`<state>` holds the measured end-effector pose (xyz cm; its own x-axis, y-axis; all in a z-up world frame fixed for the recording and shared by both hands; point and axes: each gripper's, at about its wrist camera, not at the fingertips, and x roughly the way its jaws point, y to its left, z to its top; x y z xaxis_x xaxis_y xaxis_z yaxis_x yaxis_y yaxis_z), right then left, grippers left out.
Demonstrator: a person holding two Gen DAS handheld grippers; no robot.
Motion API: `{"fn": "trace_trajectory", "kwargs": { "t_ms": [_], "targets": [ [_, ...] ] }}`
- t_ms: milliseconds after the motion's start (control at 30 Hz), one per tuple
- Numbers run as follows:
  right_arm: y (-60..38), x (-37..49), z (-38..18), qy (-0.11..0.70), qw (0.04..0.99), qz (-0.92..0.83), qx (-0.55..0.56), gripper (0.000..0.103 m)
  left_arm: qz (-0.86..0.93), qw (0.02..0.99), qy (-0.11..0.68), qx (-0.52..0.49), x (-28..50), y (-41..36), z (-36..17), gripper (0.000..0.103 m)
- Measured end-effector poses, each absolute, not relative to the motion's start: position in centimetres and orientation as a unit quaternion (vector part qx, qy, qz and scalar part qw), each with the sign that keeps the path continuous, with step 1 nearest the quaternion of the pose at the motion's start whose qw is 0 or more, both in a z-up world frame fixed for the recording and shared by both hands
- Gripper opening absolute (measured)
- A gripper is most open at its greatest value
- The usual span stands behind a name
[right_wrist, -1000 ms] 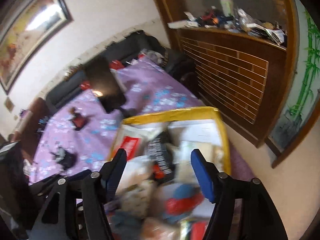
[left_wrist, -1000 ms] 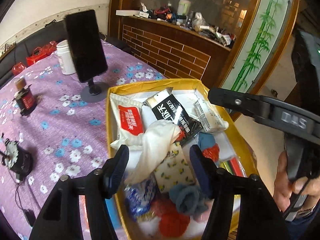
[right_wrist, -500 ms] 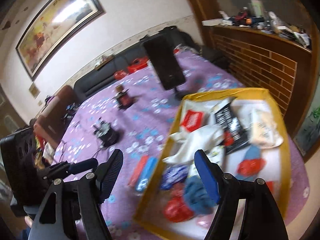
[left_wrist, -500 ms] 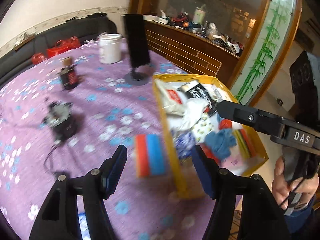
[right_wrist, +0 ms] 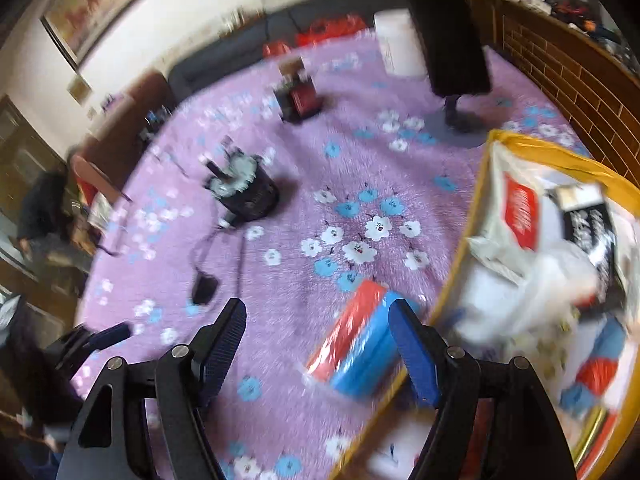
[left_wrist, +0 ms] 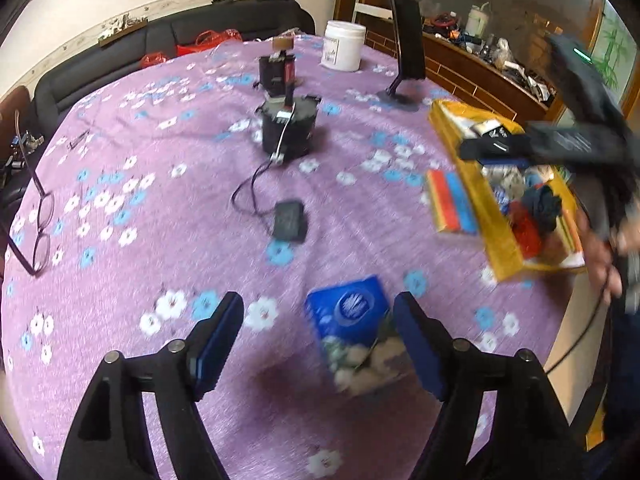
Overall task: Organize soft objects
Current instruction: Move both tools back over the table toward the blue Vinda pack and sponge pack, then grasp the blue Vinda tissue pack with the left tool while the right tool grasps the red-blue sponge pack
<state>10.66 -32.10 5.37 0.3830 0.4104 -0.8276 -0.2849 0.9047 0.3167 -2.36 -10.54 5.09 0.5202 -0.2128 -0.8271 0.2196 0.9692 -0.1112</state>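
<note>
Yellow box (left_wrist: 498, 248) at table edge, purple tablecloth (left_wrist: 160, 200) mostly open leftward

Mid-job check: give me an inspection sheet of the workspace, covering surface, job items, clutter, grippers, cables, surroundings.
Surface: round table under a purple flowered cloth.
Job's things: yellow box at the table's edge, filled with packets and soft items; red and blue pack on the cloth beside the box; blue packet on the cloth.
Clutter: glasses, black holder, white jar, phone on a stand.
Grippers: left gripper opening, blue packet between its jaws, untouched; right gripper open, over the red and blue pack.
Cables: black cable from the holder to a small black block.
Surroundings: dark sofa, brick-patterned wooden counter with oddments.
</note>
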Motion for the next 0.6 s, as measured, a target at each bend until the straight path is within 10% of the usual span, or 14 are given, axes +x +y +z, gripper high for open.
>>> {"fn": "trace_trajectory", "kwargs": {
  "t_ms": [600],
  "targets": [
    [-27.1,9.8,5.4,0.553,0.776,0.289,0.088,0.078,-0.166,0.849,0.502,-0.009,-4.4,-9.5,3.3,0.081]
  ]
}}
